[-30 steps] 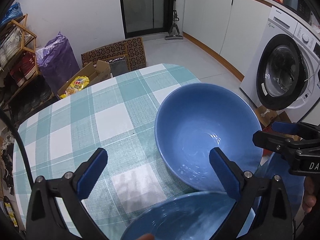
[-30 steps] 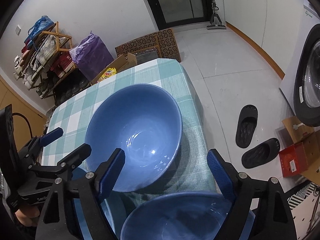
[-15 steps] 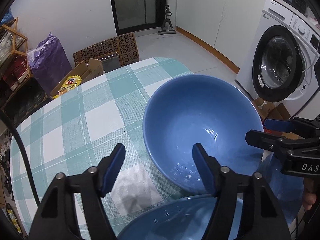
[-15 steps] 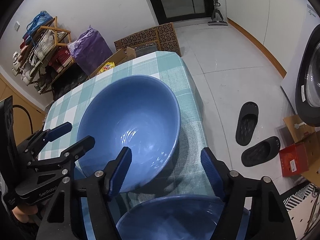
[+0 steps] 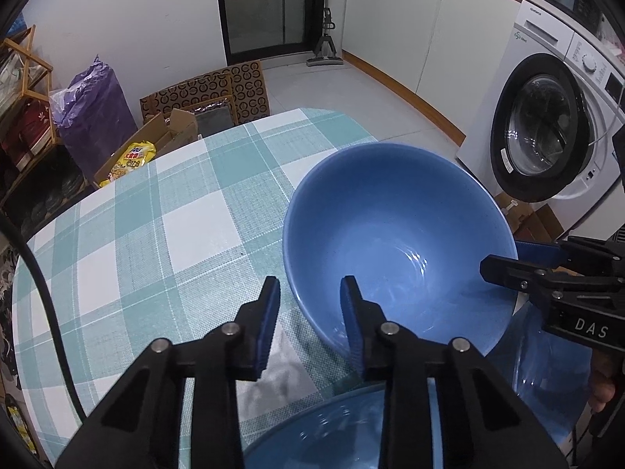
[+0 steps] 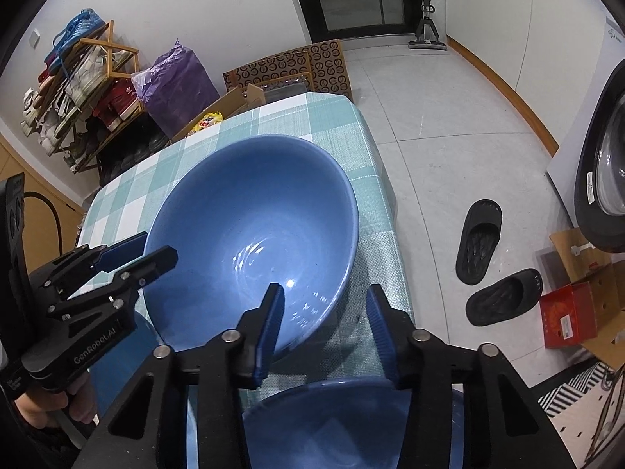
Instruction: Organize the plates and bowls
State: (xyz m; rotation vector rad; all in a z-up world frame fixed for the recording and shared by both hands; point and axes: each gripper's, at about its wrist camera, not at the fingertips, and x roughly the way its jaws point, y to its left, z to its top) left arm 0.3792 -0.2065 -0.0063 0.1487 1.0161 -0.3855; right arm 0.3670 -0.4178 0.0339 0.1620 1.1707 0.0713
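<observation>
A large blue bowl [image 5: 398, 234] stands on the checked tablecloth [image 5: 156, 242]; it also shows in the right wrist view [image 6: 254, 234]. My left gripper [image 5: 308, 316] is partly open and straddles the bowl's near left rim, one finger inside and one outside. My right gripper [image 6: 322, 322] is partly open and straddles the bowl's near right rim the same way. A second blue bowl [image 5: 332, 430] lies just below both grippers, also in the right wrist view [image 6: 351, 422]. A blue plate [image 5: 547, 371] lies under the right gripper's side.
The table's right edge [image 6: 386, 211] drops to the tiled floor with two black slippers [image 6: 492, 265]. A washing machine [image 5: 547, 125] stands at the right. Cardboard boxes [image 5: 164, 133], a purple bag [image 5: 93, 113] and a shoe rack [image 6: 78, 90] stand beyond the table.
Both grippers have narrowed from wide open and moved in onto the large bowl's near rim, one at each side. The bowl has not visibly moved.
</observation>
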